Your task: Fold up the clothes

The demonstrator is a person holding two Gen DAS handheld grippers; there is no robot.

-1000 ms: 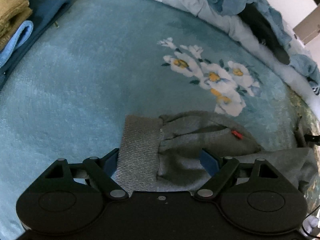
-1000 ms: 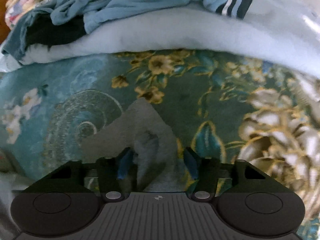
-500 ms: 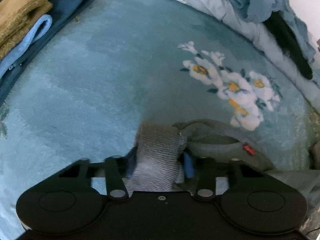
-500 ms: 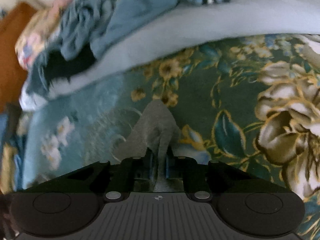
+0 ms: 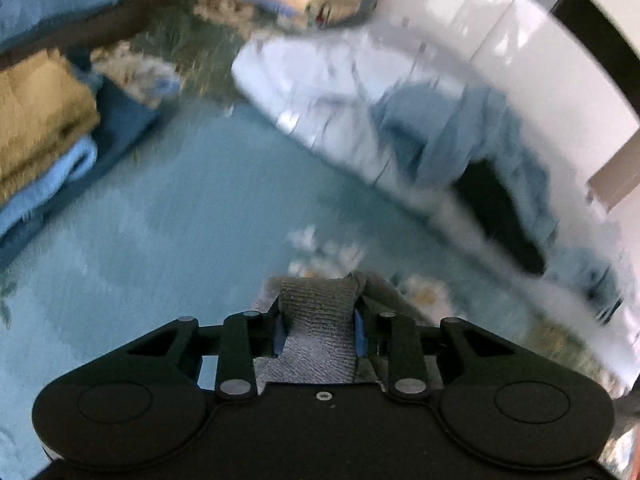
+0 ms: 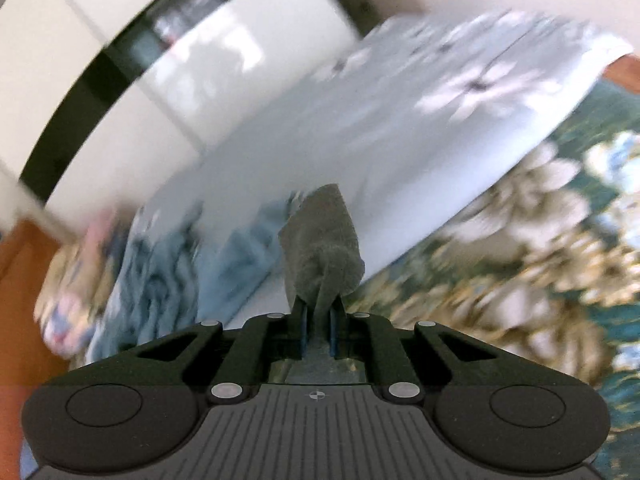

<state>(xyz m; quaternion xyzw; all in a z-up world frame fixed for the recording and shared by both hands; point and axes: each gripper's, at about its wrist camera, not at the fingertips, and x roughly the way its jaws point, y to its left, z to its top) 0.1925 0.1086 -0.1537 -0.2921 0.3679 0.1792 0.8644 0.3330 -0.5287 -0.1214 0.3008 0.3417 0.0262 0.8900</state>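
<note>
Left claw is closing on the grey garment's ribbed band; right claw pinches another bunched corner, both above the bed. Thin pinches could slip, dropping the garment crumpled.

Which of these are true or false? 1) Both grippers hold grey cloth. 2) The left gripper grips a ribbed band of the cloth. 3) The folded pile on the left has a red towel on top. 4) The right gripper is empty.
1) Both grippers hold grey cloth. True: the left gripper and the right gripper each have the grey cloth between their fingers.
2) The left gripper grips a ribbed band. True: the ribbed band sits between its closing jaws.
3) Red towel on top. False: the folded pile is topped by a tan piece.
4) Right gripper empty. False: it is shut on the cloth.
</note>
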